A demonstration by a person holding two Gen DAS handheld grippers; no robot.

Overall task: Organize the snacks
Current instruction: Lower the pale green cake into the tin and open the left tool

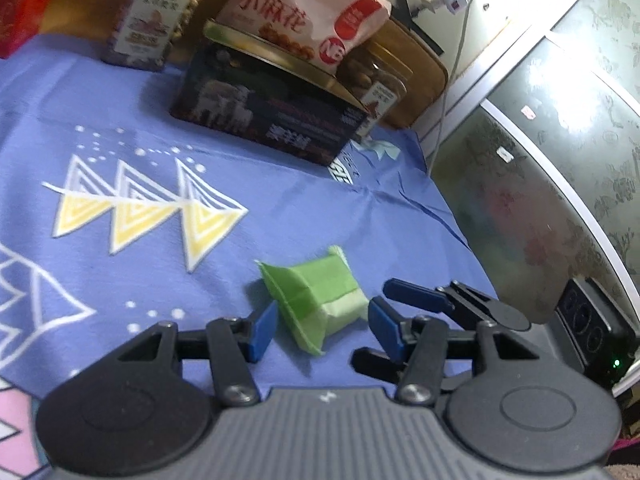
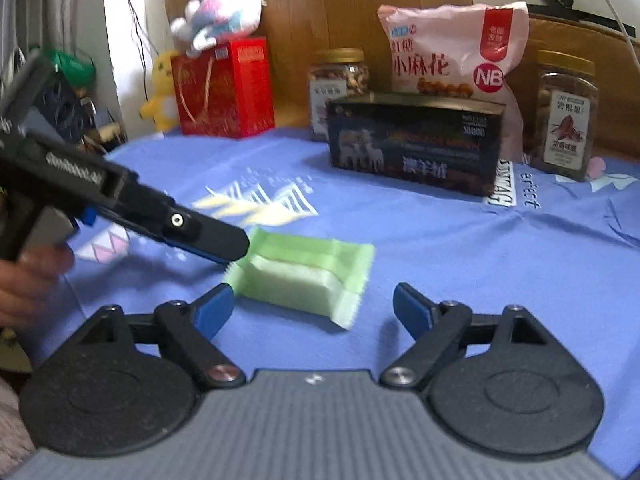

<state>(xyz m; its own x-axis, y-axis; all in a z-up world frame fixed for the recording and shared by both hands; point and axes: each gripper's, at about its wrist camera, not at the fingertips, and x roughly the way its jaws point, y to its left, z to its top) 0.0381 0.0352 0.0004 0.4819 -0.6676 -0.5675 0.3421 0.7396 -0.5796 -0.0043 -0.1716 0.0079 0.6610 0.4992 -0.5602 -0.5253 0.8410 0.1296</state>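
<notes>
A light green snack packet [image 1: 320, 304] lies on the blue patterned cloth [image 1: 140, 248]. My left gripper [image 1: 322, 328] has a blue pad against each side of it and is shut on it. In the right wrist view the same packet [image 2: 304, 276] lies just ahead of my right gripper [image 2: 312, 312], which stands open, its pads wide of the packet's near edge. My left gripper [image 2: 234, 254] reaches in from the left onto the packet's left end, held by a person's hand [image 2: 28, 280]. One of the right gripper's fingers [image 1: 416, 298] shows beside the packet.
At the back stand a black box [image 2: 416, 144], a pink snack bag [image 2: 452, 56] and two nut jars [image 2: 340, 84] [image 2: 566, 116]. A red gift bag [image 2: 226, 88] and plush toys [image 2: 224, 12] sit at the back left. A glass-fronted cabinet [image 1: 560, 160] borders the cloth.
</notes>
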